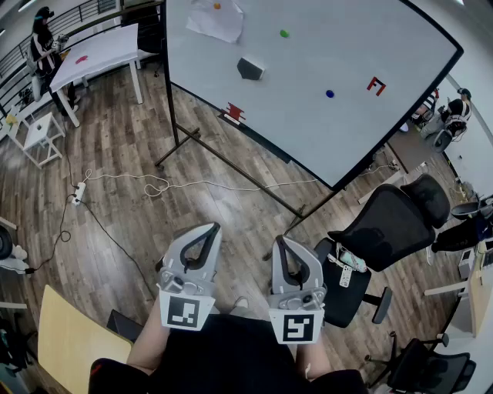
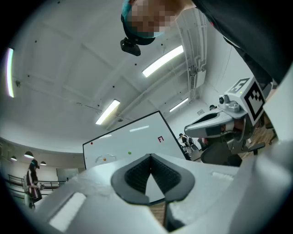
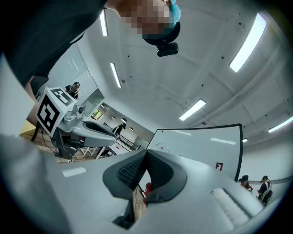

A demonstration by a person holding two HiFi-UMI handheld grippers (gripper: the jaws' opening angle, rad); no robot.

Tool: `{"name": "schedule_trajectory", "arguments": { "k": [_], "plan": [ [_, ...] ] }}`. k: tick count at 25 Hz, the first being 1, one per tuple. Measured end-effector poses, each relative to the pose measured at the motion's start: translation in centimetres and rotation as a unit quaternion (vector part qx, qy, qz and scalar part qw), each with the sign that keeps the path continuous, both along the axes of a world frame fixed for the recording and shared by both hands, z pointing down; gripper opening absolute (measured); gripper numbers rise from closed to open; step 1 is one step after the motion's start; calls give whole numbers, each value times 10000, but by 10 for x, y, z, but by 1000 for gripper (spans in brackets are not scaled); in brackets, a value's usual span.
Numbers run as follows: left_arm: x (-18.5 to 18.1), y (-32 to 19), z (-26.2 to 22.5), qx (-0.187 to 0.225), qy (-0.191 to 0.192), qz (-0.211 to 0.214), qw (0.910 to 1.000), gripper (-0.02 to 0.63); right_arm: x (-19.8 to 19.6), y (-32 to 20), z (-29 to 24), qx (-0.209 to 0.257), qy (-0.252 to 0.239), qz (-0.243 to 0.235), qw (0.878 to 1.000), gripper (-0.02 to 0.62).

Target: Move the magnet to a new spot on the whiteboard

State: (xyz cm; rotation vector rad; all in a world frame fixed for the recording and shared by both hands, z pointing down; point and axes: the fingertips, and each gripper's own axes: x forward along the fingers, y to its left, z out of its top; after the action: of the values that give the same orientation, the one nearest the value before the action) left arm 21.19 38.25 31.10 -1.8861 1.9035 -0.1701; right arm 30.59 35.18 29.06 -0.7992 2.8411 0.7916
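The whiteboard (image 1: 323,54) stands on its frame far ahead of me. On it sit an orange magnet (image 1: 216,5), a green magnet (image 1: 284,33), a blue magnet (image 1: 330,94), a red F-shaped magnet (image 1: 376,85), a dark eraser (image 1: 250,68) and a sheet of paper (image 1: 217,21). A red piece (image 1: 233,113) hangs at the board's lower edge. My left gripper (image 1: 211,228) and right gripper (image 1: 279,240) are held low by my lap, side by side, both shut and empty, well short of the board. The left gripper view shows shut jaws (image 2: 150,157) pointing up at the whiteboard (image 2: 132,139); so does the right gripper (image 3: 147,153).
A black office chair (image 1: 393,223) stands just right of my grippers. Cables and a power strip (image 1: 79,192) lie on the wooden floor to the left. A white table (image 1: 100,50) and a person (image 1: 42,38) are at far left. A pale board (image 1: 69,338) is at bottom left.
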Motion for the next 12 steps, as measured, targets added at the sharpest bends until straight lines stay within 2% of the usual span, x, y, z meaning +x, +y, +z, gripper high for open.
{"name": "schedule_trajectory", "arguments": {
  "k": [12],
  "plan": [
    [-19,36,5,109,-83,108,9998,2,-25,38,8,78,-39,42,10000,0]
  ]
}}
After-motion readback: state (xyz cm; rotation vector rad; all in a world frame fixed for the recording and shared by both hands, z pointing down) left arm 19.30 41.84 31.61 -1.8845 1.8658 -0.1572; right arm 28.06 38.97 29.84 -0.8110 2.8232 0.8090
